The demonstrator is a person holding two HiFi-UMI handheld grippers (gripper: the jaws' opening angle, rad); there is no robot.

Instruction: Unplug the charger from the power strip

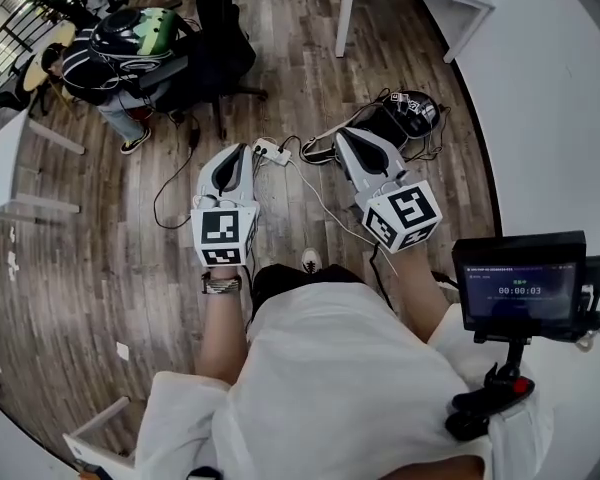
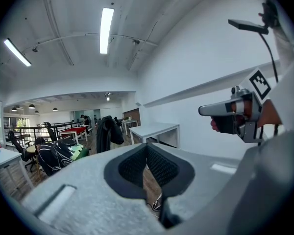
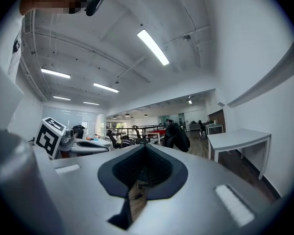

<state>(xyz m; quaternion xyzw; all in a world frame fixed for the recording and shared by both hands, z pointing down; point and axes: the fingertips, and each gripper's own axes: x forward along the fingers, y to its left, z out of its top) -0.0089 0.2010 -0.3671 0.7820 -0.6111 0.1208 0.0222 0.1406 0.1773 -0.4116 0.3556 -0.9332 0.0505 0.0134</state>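
A white oblong plastic power strip (image 1: 271, 151) is seen on glossy wooden floor planks (image 1: 110, 268), beside a black tangle of cabled equipment (image 1: 405, 116). The left gripper (image 1: 242, 150) and right gripper (image 1: 342, 136) are closed, empty.

The left gripper (image 2: 147, 148) points out across an open-plan office, its dark padded jaws pressed together with nothing between them. To the right, a hand holds the right gripper (image 2: 206, 110) level before a white wall, where a white table (image 2: 154, 129) stands. Through the gap beneath the jaws shows wooden floor (image 2: 150, 187) and what may be a cable.
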